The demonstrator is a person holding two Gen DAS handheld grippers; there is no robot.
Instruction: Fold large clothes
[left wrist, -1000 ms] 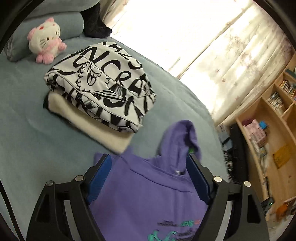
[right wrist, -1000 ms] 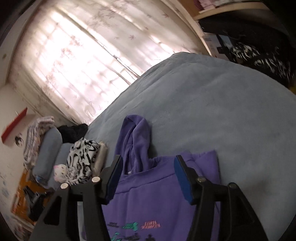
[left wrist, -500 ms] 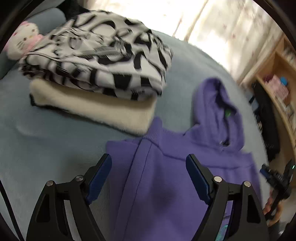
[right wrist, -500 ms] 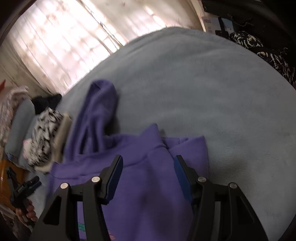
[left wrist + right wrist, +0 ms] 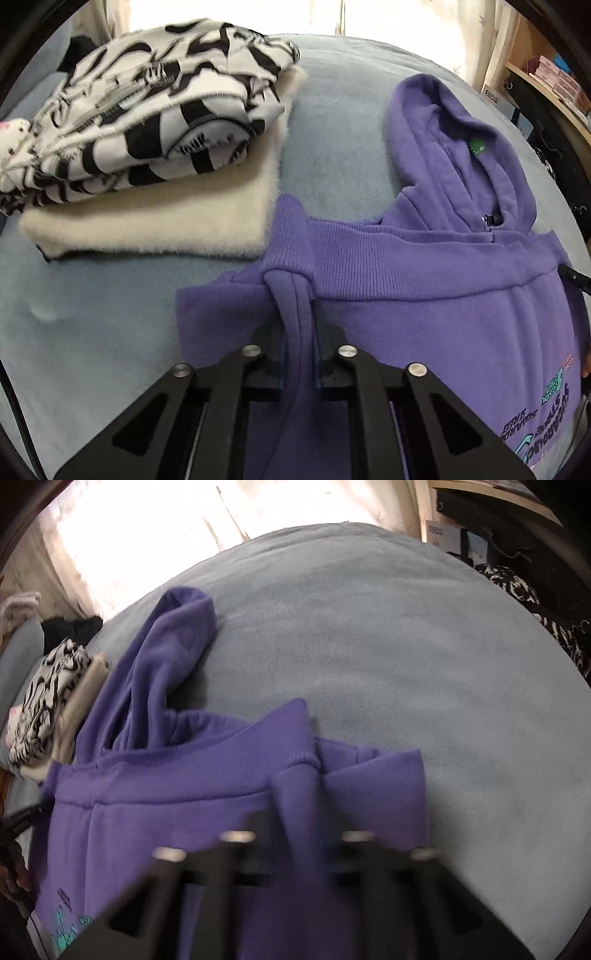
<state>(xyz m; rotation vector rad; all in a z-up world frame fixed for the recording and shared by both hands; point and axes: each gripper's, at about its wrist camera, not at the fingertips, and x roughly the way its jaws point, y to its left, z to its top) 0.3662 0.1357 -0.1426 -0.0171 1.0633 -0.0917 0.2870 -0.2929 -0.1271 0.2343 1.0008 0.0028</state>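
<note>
Purple hoodie (image 5: 424, 295) lies just beside cream fleece (image 5: 155, 218) under zebra-print garment (image 5: 147, 110).

Printed lettering in dark and teal on the purple hoodie (image 5: 424, 302), seen upside down right of the left gripper, not legible, small green neck label (image 5: 477, 148) unreadable

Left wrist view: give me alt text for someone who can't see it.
The left tongs pinch a raised fold of the purple hoodie lying on a grey-blue bed. Beside it, a black-and-white patterned garment sits folded on a folded cream one.
</note>
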